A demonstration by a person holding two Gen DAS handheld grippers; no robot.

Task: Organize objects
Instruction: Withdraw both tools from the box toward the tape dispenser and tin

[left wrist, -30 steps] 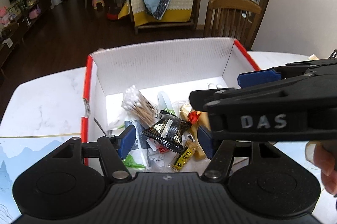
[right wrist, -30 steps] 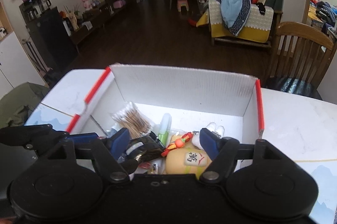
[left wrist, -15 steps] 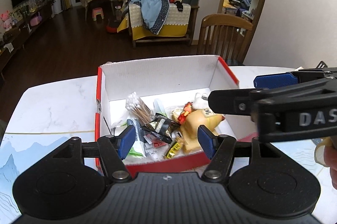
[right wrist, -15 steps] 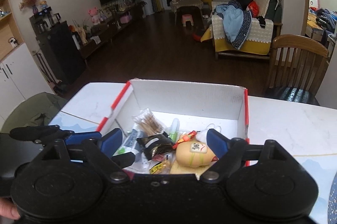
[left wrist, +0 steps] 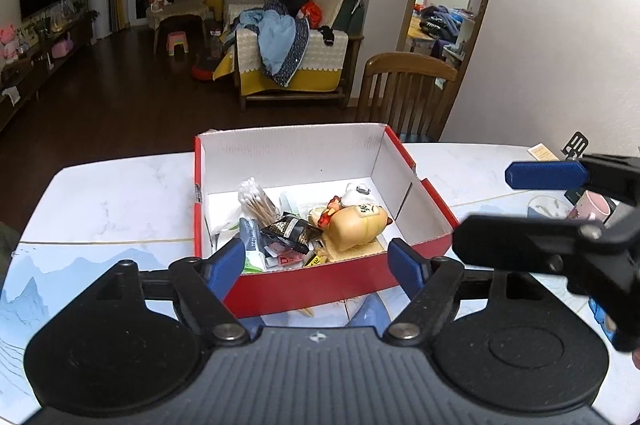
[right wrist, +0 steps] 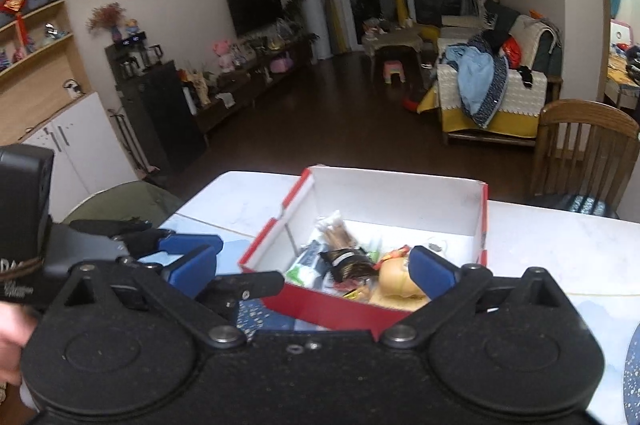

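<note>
Where the dark wood floor meets a glossy marble-patterned tabletop (left wrist: 120, 201), a red cardboard box (left wrist: 320, 277) with white corrugated walls holds cotton swabs (left wrist: 256, 201) and a smooth tan toy (left wrist: 356, 225). Left tool (left wrist: 316, 261) and right tool (right wrist: 312, 269) both gape, empty, near it.

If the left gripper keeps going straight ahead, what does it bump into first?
Probably the near red wall of the box, which sits right between the open left gripper fingers. Depth is unclear; aimed higher, it would reach the yellow toy.
</note>
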